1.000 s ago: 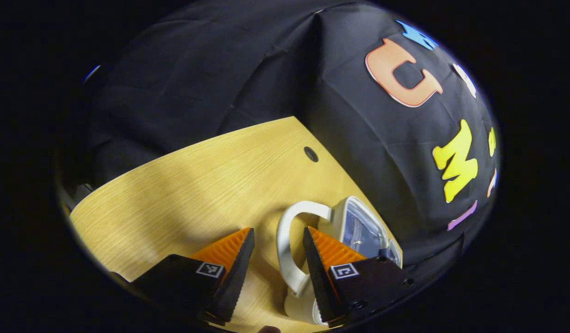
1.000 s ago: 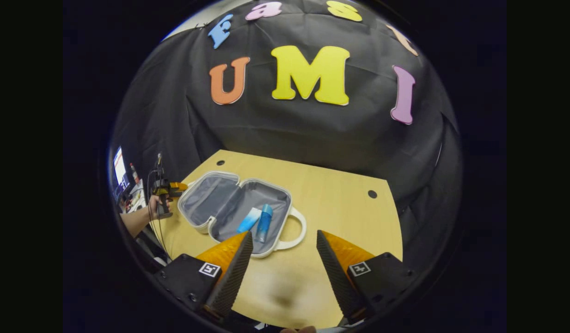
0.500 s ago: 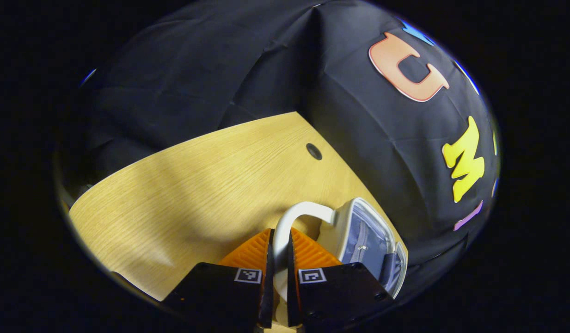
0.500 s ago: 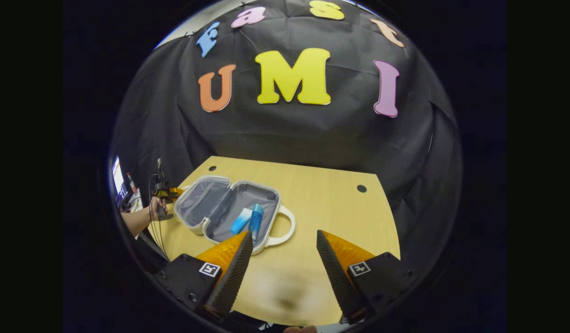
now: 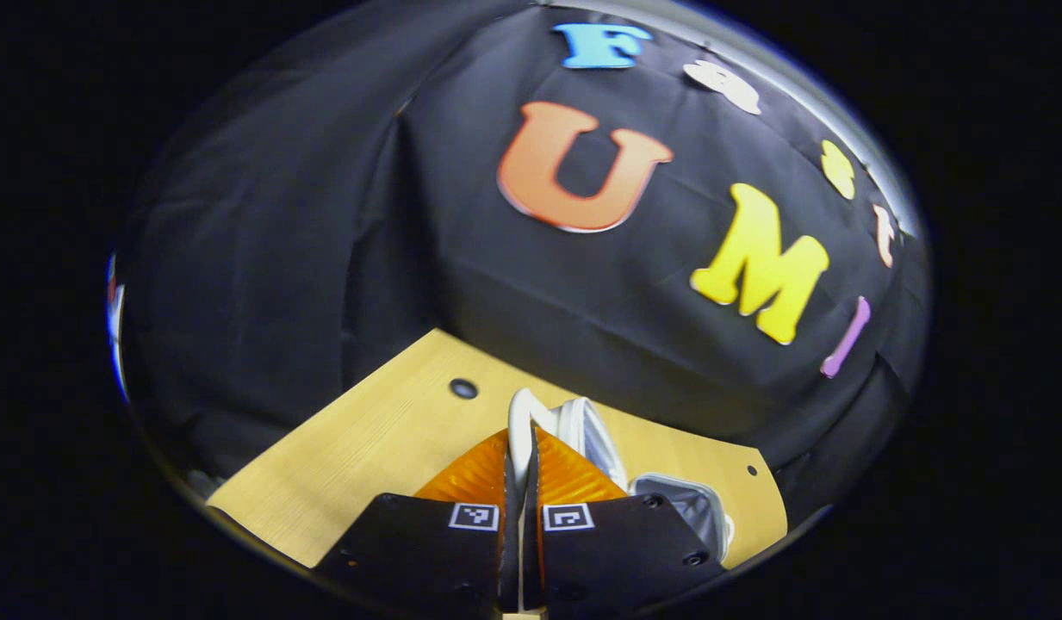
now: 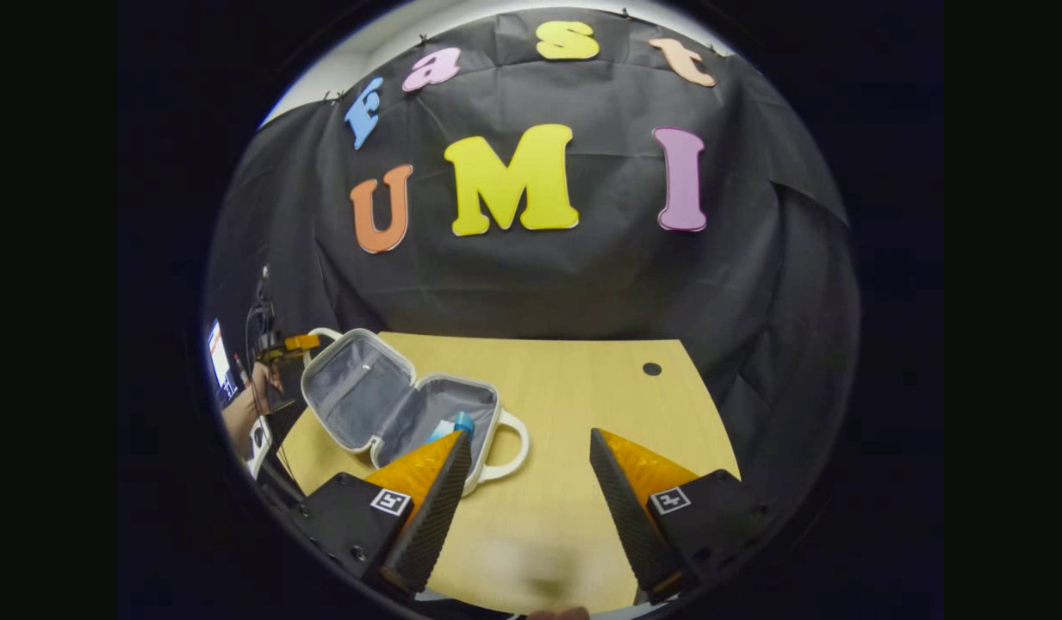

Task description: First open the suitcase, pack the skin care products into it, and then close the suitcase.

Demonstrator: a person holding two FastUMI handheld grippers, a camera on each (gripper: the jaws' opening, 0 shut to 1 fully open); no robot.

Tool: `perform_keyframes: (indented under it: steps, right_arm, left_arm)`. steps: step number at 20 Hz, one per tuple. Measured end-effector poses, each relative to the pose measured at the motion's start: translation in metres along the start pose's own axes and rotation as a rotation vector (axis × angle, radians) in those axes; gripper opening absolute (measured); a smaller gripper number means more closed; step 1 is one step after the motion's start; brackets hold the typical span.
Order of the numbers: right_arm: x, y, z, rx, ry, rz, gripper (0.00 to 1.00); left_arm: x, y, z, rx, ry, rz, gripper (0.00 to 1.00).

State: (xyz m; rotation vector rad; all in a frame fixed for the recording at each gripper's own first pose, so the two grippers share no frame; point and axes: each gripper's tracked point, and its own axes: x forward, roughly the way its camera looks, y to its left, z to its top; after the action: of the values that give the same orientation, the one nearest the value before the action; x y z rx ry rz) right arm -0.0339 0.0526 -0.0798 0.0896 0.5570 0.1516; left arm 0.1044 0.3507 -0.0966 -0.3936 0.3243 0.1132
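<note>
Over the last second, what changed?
The left gripper shut on the lid handle and swung the lid up from flat toward closing. The right gripper stayed open and idle above the table; the blue bottle stayed in the suitcase.

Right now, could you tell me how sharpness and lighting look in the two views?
Left gripper view: the suitcase handle between the fingers is sharp, the wall's edges smeared. Right gripper view: the suitcase is crisp, the near table soft, with a blurred shadow.
</note>
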Motion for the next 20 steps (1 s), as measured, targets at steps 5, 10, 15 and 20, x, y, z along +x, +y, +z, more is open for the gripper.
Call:
perform_keyframes:
  steps: [5, 10, 15, 20]
  right_arm:
    - [-0.011, -0.032, 0.001, 0.024, -0.061, -0.039, 0.82]
    - [-0.025, -0.068, -0.005, 0.084, -0.085, -0.093, 0.82]
    - [-0.048, -0.126, -0.022, 0.099, -0.061, -0.193, 0.82]
    - [-0.068, -0.172, -0.037, 0.11, -0.019, -0.274, 0.82]
  left_arm:
    - [-0.022, -0.131, 0.003, 0.219, -0.011, -0.034, 0.05]
    - [-0.032, -0.239, -0.041, 0.352, -0.075, -0.04, 0.05]
    - [-0.017, -0.323, -0.127, 0.476, 0.019, -0.147, 0.05]
    - [0.003, -0.349, -0.196, 0.519, 0.115, -0.156, 0.05]
